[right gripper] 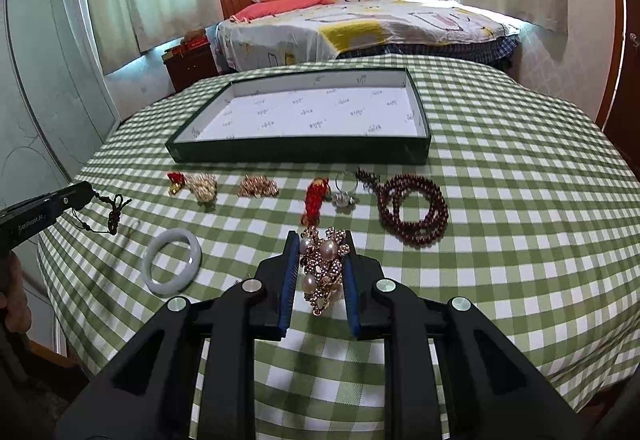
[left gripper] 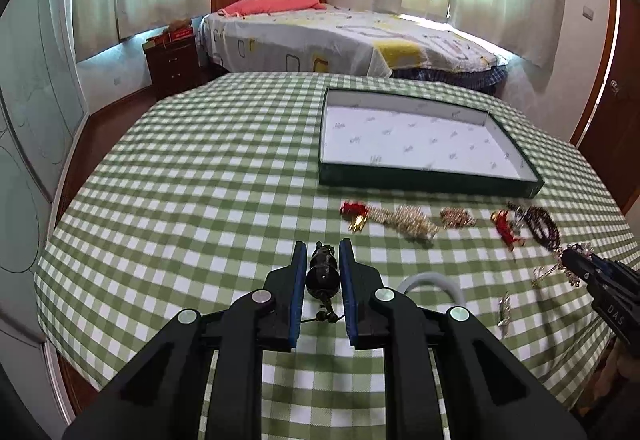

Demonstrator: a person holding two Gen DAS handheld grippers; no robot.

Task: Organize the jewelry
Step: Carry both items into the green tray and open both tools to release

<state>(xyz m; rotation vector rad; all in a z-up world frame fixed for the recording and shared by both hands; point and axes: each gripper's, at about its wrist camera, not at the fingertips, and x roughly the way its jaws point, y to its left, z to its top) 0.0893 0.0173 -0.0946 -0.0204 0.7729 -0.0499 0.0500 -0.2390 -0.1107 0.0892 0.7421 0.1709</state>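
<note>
A: Black pendant (left gripper: 322, 272) on a dark cord sits clamped between the left gripper (left gripper: 322, 260) pads, jaws nearly closed on it, low over the checked tablecloth (left gripper: 192, 199). Cord tail dangles below.

B: Tray?

A: Green tray (left gripper: 428, 183) ahead and to the right, nothing in it. Lift until the cord clears the cloth, carry it over the near wall, release low over the lining.

B: Right wrist view?

A: Pearl brooch (right gripper: 323, 272) pinched in the right gripper (right gripper: 322, 260), jaws narrowed onto it. Tray straight ahead, past a row of pieces: red bead necklace (right gripper: 414, 211), red tassel (right gripper: 314, 201), gold clusters (right gripper: 258, 187). White bangle (right gripper: 172, 267) lies to the left.

B: Risk?

A: Probably snagging the row. Go high over it, and keep the two grippers apart so they drop at different spots.
</note>
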